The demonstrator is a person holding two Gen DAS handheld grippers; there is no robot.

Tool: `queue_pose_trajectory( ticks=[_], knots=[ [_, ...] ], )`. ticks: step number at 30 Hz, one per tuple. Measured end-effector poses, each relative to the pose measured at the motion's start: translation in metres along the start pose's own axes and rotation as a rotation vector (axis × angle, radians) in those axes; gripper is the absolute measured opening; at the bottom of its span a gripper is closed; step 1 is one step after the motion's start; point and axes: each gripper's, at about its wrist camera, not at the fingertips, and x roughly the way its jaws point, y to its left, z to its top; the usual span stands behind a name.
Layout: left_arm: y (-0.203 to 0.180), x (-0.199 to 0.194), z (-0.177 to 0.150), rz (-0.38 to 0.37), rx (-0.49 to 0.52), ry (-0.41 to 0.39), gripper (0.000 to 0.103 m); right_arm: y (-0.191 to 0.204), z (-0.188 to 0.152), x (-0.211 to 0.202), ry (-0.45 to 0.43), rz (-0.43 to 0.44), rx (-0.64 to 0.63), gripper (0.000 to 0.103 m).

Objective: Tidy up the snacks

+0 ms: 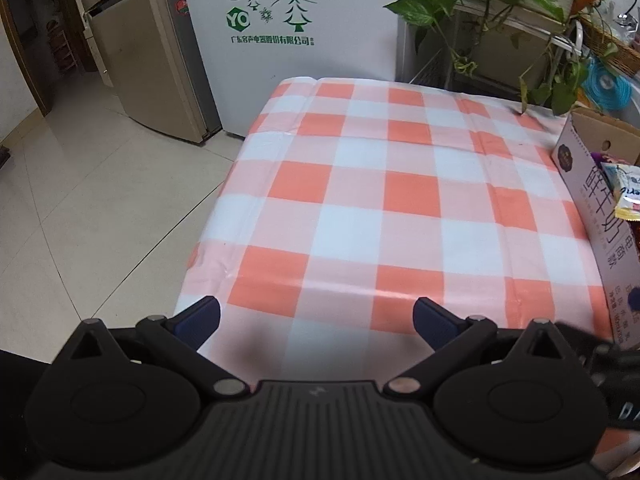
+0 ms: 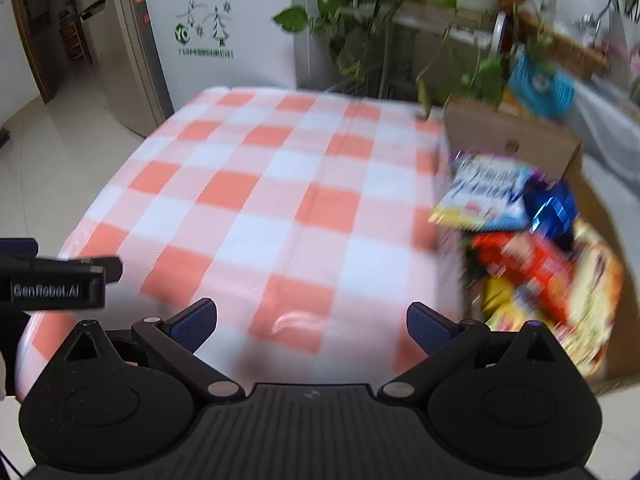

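Note:
A cardboard box (image 2: pixel 516 140) stands at the table's right edge, filled with several snack packets: a white and blue bag (image 2: pixel 486 194), a dark blue packet (image 2: pixel 554 206), a red packet (image 2: pixel 532 268) and a large yellow bag (image 2: pixel 592 292). In the left wrist view the box's printed side (image 1: pixel 600 216) shows at far right with a yellow packet (image 1: pixel 626 196) sticking up. My left gripper (image 1: pixel 316 320) is open and empty above the table's near edge. My right gripper (image 2: pixel 312 320) is open and empty, left of the box. The right wrist view is blurred.
The table carries an orange and white checked cloth (image 1: pixel 380 200). A white freezer (image 1: pixel 288 40) and a fridge (image 1: pixel 140 52) stand behind it. Potted vines (image 1: pixel 500 12) hang over the back right corner. The left gripper's body (image 2: pixel 56 284) shows at the left of the right wrist view.

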Motion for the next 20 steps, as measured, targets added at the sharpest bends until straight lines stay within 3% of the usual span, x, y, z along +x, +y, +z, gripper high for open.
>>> queue_pose_trajectory(
  ticks=[8,14,17,20],
  knots=[
    [0.011,0.018,-0.006,-0.010,-0.031,0.045,0.102,0.010,-0.008,0.032,0.043,-0.057,-0.017,0.103],
    [0.012,0.027,-0.009,-0.023,-0.041,0.064,0.102,0.007,-0.007,0.052,-0.015,-0.153,-0.051,0.103],
    [0.011,0.028,-0.010,-0.024,-0.039,0.065,0.102,0.012,-0.008,0.059,-0.063,-0.160,-0.116,0.103],
    [0.010,0.030,-0.011,-0.030,-0.034,0.070,0.102,0.012,-0.004,0.063,-0.101,-0.140,-0.101,0.103]
  ],
)
